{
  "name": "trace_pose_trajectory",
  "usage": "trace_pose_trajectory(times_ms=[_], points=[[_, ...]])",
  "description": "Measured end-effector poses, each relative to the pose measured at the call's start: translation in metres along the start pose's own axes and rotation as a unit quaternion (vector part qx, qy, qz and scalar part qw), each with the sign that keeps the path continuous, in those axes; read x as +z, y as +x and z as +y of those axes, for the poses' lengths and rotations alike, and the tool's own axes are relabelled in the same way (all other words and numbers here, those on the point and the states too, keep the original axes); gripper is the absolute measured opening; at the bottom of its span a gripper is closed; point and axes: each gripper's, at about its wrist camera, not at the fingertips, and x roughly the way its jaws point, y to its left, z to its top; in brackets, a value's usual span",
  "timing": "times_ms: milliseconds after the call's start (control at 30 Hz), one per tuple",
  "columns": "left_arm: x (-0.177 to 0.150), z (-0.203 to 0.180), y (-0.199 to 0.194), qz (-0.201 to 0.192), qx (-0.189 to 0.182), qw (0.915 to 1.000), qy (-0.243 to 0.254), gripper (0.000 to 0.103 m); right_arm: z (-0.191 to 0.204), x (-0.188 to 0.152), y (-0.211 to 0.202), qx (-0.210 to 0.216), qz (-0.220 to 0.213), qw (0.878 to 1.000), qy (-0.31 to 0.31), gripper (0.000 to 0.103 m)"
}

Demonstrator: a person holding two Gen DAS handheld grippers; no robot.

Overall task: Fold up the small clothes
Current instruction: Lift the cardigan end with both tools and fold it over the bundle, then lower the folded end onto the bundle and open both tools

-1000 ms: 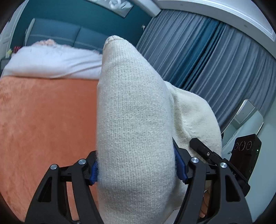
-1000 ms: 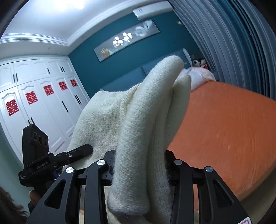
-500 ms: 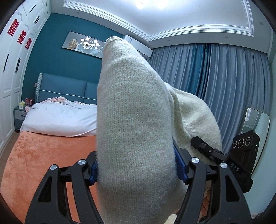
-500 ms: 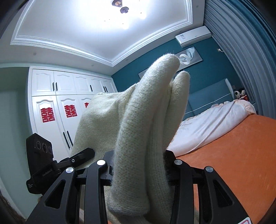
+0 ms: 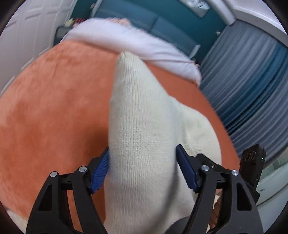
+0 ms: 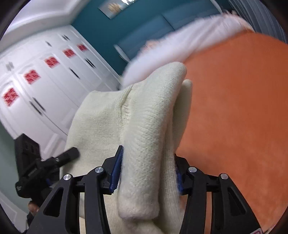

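A cream knit garment is held up between both grippers over an orange bed cover. My left gripper is shut on one bunched edge of it, blue pads pressing both sides. My right gripper is shut on the other bunched edge of the garment. The knit stretches between the two. In the left wrist view the right gripper's body shows at right; in the right wrist view the left gripper shows at left. The lower part of the garment is hidden.
The orange cover spreads ahead. A rumpled white duvet lies at the bed's head by a blue headboard. Grey-blue curtains hang at right, white wardrobes with red signs at left.
Both grippers have tilted downward with the garment: half a second ago the views showed ceiling and walls, now they show the orange bed. The grip on the garment is unchanged.
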Motion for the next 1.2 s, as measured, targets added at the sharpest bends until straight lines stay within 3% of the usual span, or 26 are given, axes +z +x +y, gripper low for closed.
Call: trace_pose_trajectory(times_ms=[33, 100, 133, 167, 233, 267, 400, 467, 533, 600, 667, 733, 833, 967, 1033, 1100, 1167, 1200], points=[[-0.011, 0.017, 0.018, 0.021, 0.011, 0.9995, -0.020, 0.060, -0.018, -0.013, 0.021, -0.032, 0.036, 0.999, 0.022, 0.048], [-0.029, 0.039, 0.029, 0.040, 0.019, 0.9970, -0.063, 0.061, -0.050, -0.038, 0.029, -0.052, 0.042, 0.995, 0.068, 0.048], [-0.032, 0.042, 0.023, 0.031, 0.010, 0.9970, -0.070, 0.066, -0.056, -0.042, 0.020, -0.032, 0.026, 0.996, 0.074, 0.049], [-0.030, 0.044, 0.018, 0.017, 0.004, 0.9974, -0.070, 0.069, -0.056, -0.041, 0.011, -0.028, 0.011, 0.997, 0.074, 0.057], [-0.026, 0.040, 0.011, -0.005, 0.009, 0.9978, -0.065, 0.086, -0.053, -0.031, 0.003, -0.036, 0.000, 0.998, 0.055, 0.070], [-0.025, 0.038, 0.013, -0.008, 0.005, 0.9979, -0.063, 0.089, -0.052, -0.026, 0.005, -0.035, 0.001, 0.998, 0.048, 0.072], [-0.015, 0.034, 0.046, 0.038, 0.000, 0.9967, -0.072, 0.090, -0.061, -0.017, 0.049, -0.050, 0.063, 0.996, 0.050, 0.077], [-0.012, 0.038, 0.066, 0.060, 0.026, 0.9950, -0.076, 0.090, -0.071, -0.021, 0.070, -0.049, 0.089, 0.993, 0.068, 0.077], [-0.014, 0.036, 0.073, 0.072, 0.046, 0.9944, -0.063, 0.083, -0.078, -0.028, 0.084, -0.024, 0.099, 0.991, 0.088, 0.073], [-0.014, 0.032, 0.075, 0.079, 0.055, 0.9941, -0.050, 0.076, -0.077, -0.027, 0.087, -0.012, 0.102, 0.991, 0.087, 0.059], [-0.013, 0.025, 0.072, 0.081, 0.064, 0.9939, -0.039, 0.068, -0.066, -0.022, 0.084, -0.013, 0.098, 0.993, 0.064, 0.040], [-0.008, 0.016, 0.065, 0.075, 0.073, 0.9941, -0.029, 0.056, -0.046, -0.015, 0.079, -0.019, 0.088, 0.996, 0.022, 0.036], [0.002, 0.006, 0.053, 0.054, 0.075, 0.9956, -0.017, 0.045, -0.006, 0.002, 0.064, -0.009, 0.053, 0.998, -0.036, 0.035], [0.020, 0.002, 0.051, 0.033, 0.078, 0.9964, -0.004, 0.043, 0.021, 0.021, 0.051, -0.007, 0.007, 0.997, -0.076, 0.035], [0.023, 0.002, 0.059, 0.038, 0.082, 0.9959, 0.002, 0.037, 0.007, 0.027, 0.059, -0.014, 0.010, 0.998, -0.060, 0.035], [0.024, 0.003, 0.071, 0.050, 0.088, 0.9948, 0.009, 0.036, -0.019, 0.024, 0.082, -0.037, 0.041, 0.998, -0.028, 0.036], [0.022, 0.000, 0.078, 0.060, 0.101, 0.9928, 0.020, 0.038, -0.050, 0.014, 0.096, -0.077, 0.071, 0.994, 0.019, 0.045], [0.022, 0.000, 0.078, 0.060, 0.103, 0.9927, 0.021, 0.039, -0.065, 0.011, 0.092, -0.055, 0.070, 0.995, 0.054, 0.046]])
